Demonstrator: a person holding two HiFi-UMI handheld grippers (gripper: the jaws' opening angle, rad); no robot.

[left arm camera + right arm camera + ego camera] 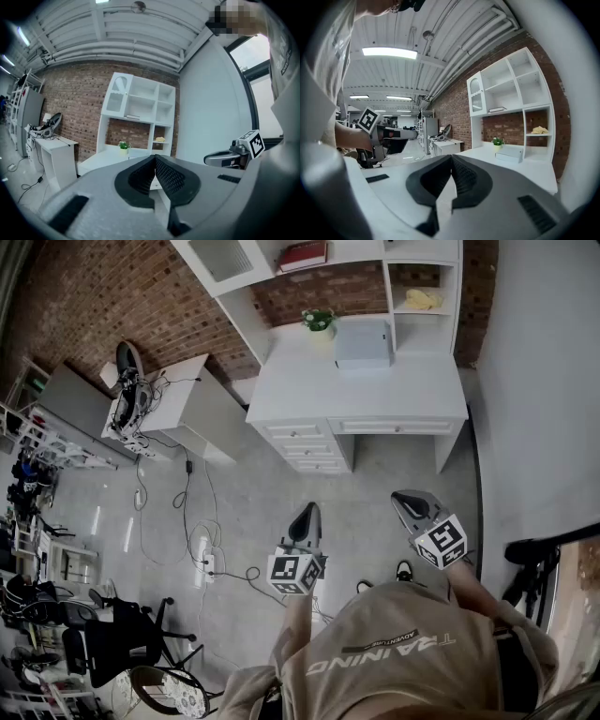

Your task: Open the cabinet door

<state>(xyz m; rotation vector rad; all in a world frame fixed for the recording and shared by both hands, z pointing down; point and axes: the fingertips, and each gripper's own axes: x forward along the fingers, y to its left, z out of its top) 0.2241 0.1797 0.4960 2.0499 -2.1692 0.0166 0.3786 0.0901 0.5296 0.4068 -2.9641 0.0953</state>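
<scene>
Judged from these views, no step of the task is done. The door [219, 256] is sitting at the upper left of the head view, on the hutch [427, 263] above the desk [300, 395], and is appearing shut. The left gripper [306, 517] and right gripper [409, 503] are hovering at lower centre, well apart from it. Both jaw pairs are pressing together on nothing. Approach, grasp and pull are all remaining.

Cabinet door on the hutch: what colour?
The cabinet door is white, with an arched inset panel. It shows best in the left gripper view.
</scene>
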